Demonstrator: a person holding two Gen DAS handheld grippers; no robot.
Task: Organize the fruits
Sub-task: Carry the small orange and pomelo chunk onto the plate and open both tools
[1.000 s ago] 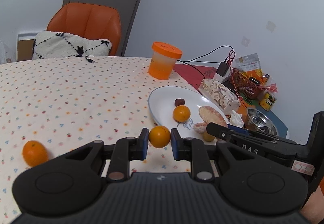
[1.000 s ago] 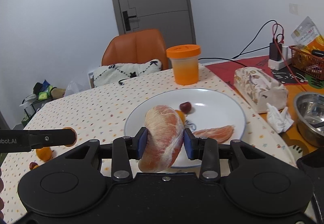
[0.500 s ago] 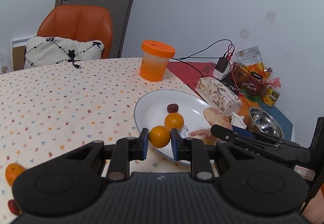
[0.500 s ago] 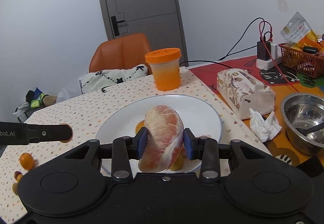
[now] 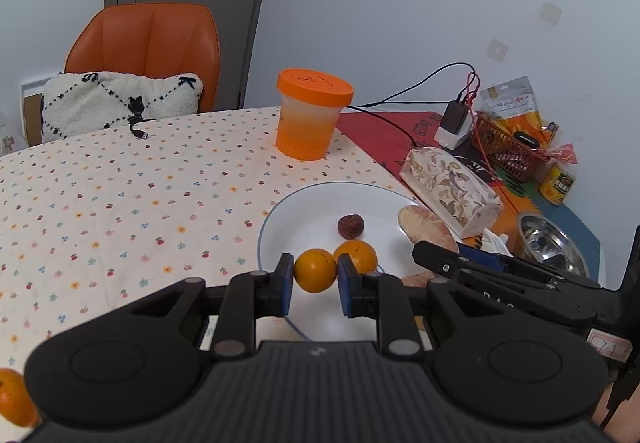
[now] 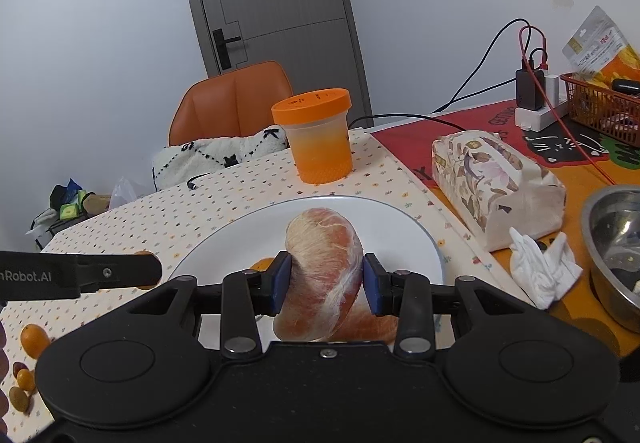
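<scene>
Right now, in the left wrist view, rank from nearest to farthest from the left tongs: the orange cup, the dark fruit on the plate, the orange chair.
1. Dark fruit: just ahead, on the plate.
2. Orange cup: farther back, mid-table.
3. Orange chair: behind the table, left.

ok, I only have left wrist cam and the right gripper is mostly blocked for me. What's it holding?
Observer: The right gripper is shut on a peeled citrus segment, over the white plate.
Operator: Anything under it?
Observer: Yes, another peeled segment lies on the plate just below the jaws.
Operator: Any loose fruit I can't see?
Observer: Three small ones by the near table edge: a dark red fruit, a tiny orange fruit and an olive fruit.
</scene>
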